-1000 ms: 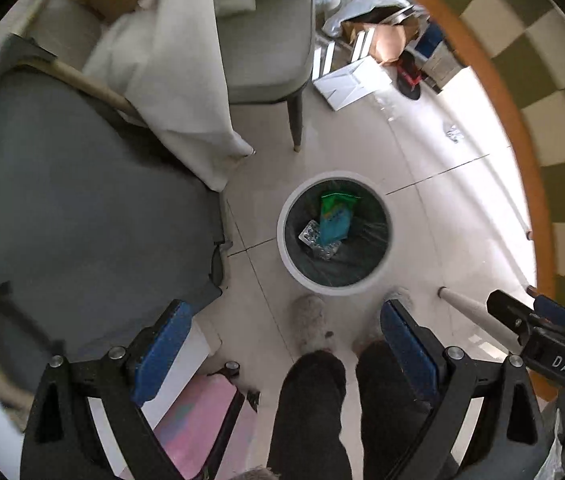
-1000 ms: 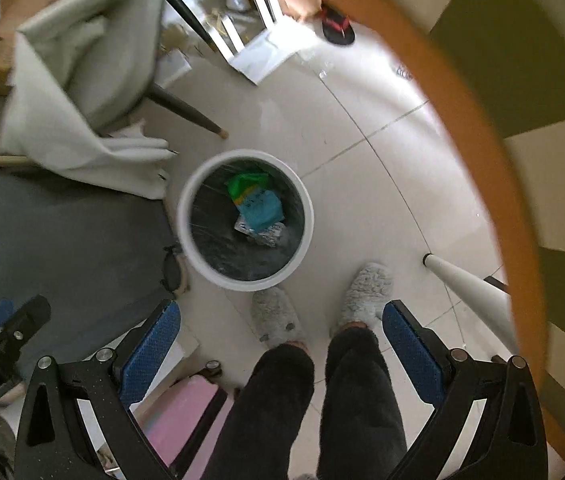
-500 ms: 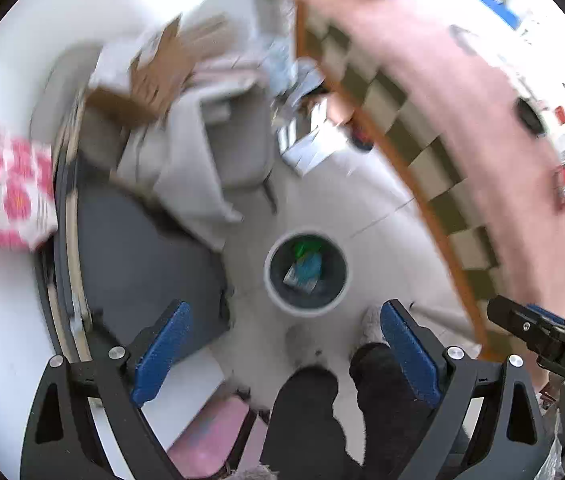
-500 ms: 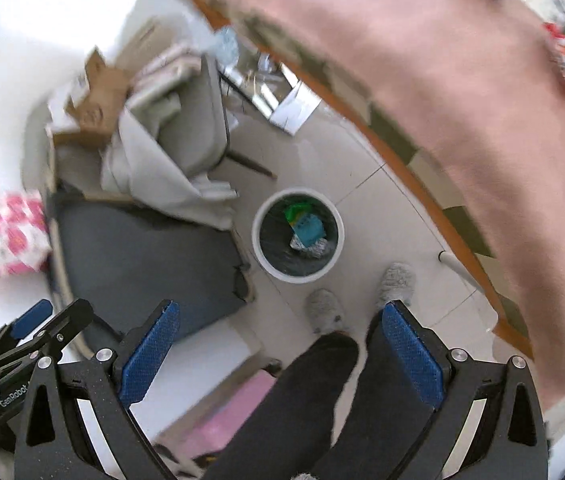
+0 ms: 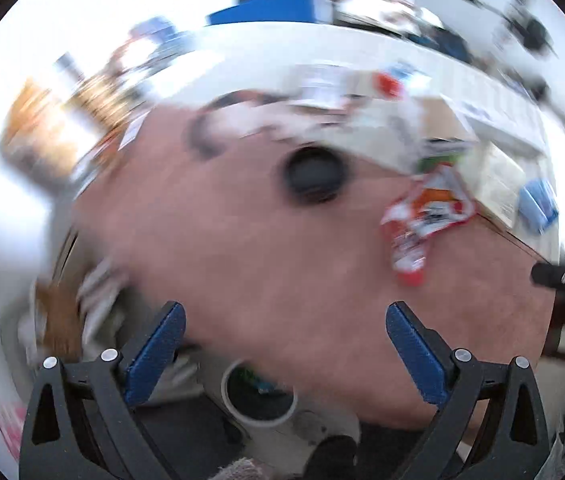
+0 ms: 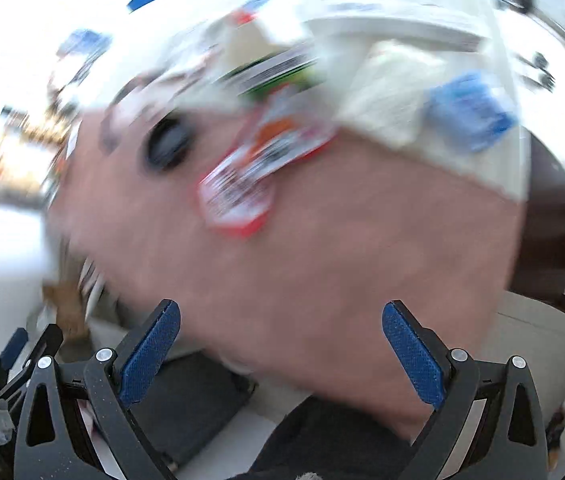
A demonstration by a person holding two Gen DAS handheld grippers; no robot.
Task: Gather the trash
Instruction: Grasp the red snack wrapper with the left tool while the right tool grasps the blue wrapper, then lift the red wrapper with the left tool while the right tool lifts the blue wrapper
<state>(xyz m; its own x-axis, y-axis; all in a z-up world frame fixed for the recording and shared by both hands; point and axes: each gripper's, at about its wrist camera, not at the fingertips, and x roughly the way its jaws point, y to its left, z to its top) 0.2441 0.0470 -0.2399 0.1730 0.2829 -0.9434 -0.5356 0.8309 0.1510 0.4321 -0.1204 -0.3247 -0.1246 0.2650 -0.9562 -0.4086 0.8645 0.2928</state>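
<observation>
Both views are smeared with blur. My left gripper (image 5: 280,334) has its blue fingers (image 5: 154,354) spread wide and widening further, with nothing between them. My right gripper (image 6: 280,338) also stands wide apart and holds nothing; its padded fingers (image 6: 412,358) frame only bare tabletop. Below me lies a pinkish-brown surface (image 5: 242,248). On it, toward the far right side, lies a crumpled red and white wrapper (image 5: 422,220); in the right wrist view that same wrapper (image 6: 250,176) sits well ahead of my fingers and apart from them. To its left rests a round black disc (image 5: 314,174), too blurred to name. Farther back lie pale papers and a blue packet (image 6: 470,114). At the near edge of the surface, down on the floor, I see the white trash bin (image 5: 258,396) with its dark liner.
</observation>
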